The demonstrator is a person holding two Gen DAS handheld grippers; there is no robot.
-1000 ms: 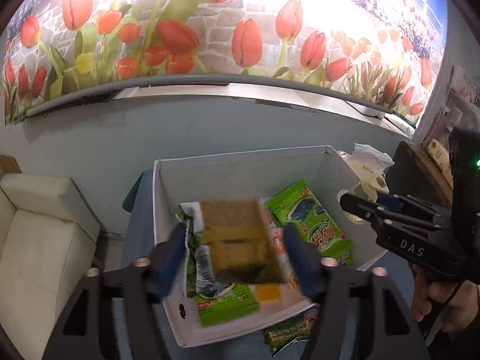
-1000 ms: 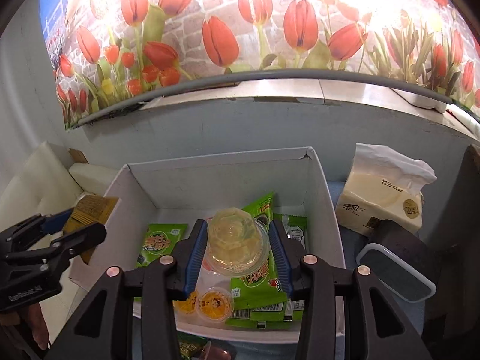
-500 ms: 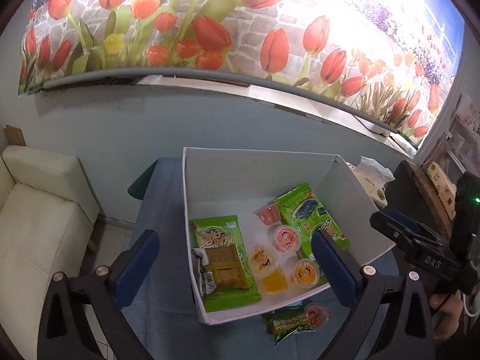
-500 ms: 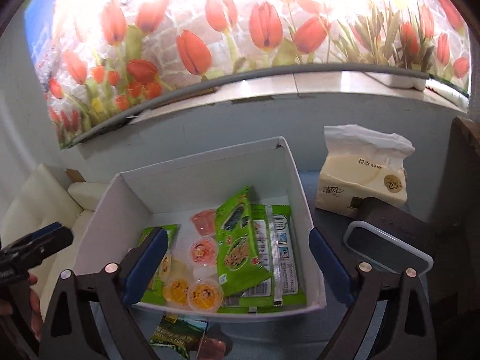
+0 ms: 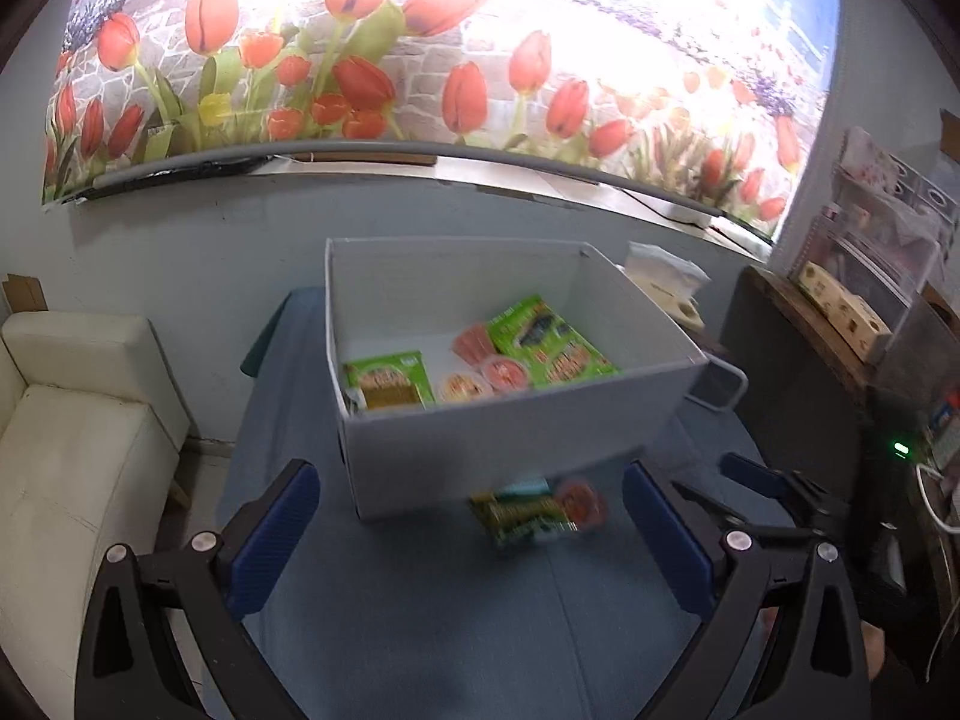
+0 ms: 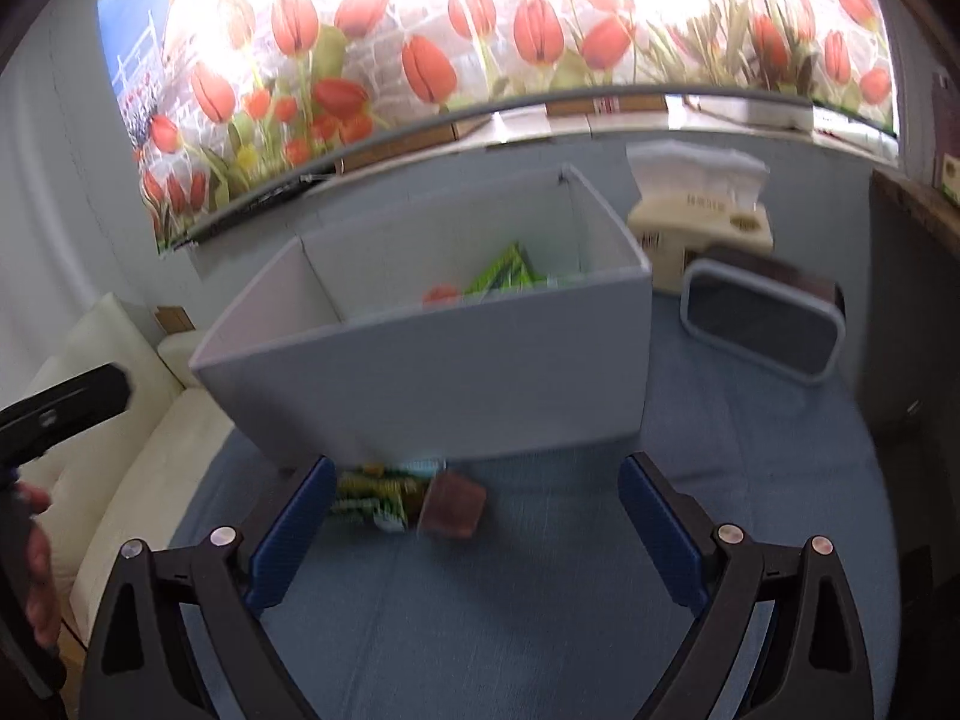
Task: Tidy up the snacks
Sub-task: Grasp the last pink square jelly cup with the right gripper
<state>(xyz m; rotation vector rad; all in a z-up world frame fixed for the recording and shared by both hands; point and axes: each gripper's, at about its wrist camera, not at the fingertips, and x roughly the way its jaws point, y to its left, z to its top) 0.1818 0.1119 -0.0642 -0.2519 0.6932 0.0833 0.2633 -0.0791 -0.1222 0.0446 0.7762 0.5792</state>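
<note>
A white cardboard box [image 5: 516, 444] [image 6: 456, 384] stands on the blue tablecloth [image 5: 456, 624]. Inside it lie green snack packets [image 5: 549, 348] and several jelly cups [image 5: 507, 373]. On the cloth in front of the box lie a green packet [image 5: 519, 516] [image 6: 375, 495] and a reddish jelly cup [image 5: 581, 504] [image 6: 453, 504]. My left gripper [image 5: 471, 528] is open and empty, on the near side of the box. My right gripper [image 6: 474, 525] is open too, with the packet and cup just beyond its blue fingers [image 6: 657, 534]. Its tip [image 5: 756, 474] shows at the left wrist view's right.
A tissue pack [image 6: 699, 222] and a dark container with a pale rim [image 6: 762, 324] sit right of the box. A white sofa [image 5: 66, 450] stands left of the table. A dark wooden cabinet [image 5: 798, 360] lies right. A hand [image 6: 36, 576] holds the other gripper at left.
Both grippers let go of their snacks, a brown packet and a clear jelly cup, into the box and opened wide. Both have since pulled back toward the table's near side.
</note>
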